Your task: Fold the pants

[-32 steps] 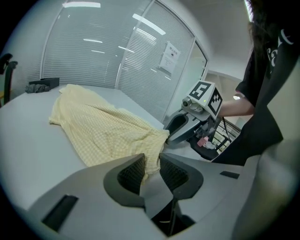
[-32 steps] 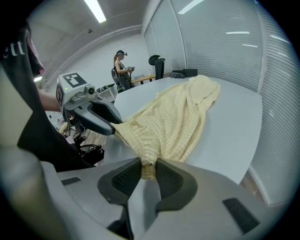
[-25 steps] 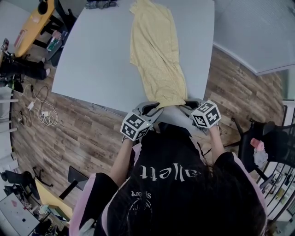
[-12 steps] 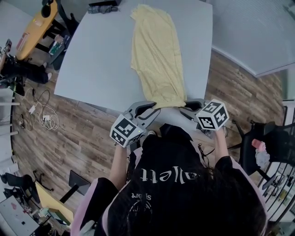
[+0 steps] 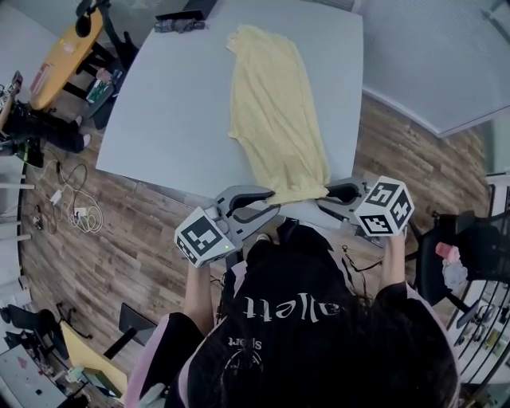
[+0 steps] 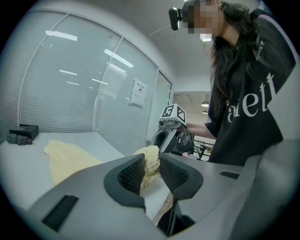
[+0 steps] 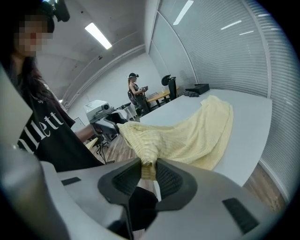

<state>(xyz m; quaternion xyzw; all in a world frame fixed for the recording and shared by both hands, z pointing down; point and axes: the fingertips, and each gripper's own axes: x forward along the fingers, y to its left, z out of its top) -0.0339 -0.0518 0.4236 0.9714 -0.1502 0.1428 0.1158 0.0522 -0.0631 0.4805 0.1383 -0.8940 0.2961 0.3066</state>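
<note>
Pale yellow pants [image 5: 273,111] lie lengthwise on the grey-white table [image 5: 175,103], their near end lifted off the table's front edge. My left gripper [image 5: 269,198] is shut on the near left corner of the pants [image 6: 151,161]. My right gripper [image 5: 328,191] is shut on the near right corner of the pants [image 7: 149,161], and the cloth stretches from its jaws back to the tabletop. Both grippers hang side by side just in front of the table edge, above the person's chest.
A dark object [image 5: 182,21] sits at the table's far edge. Wood floor [image 5: 119,215] surrounds the table, with cables [image 5: 72,203] and a yellow machine [image 5: 64,52] to the left and chairs [image 5: 462,247] to the right. Another person [image 7: 135,93] stands far off.
Both grippers have risen with the near end of the pants and moved slightly apart. The cloth's near edge now hangs lifted between them.
</note>
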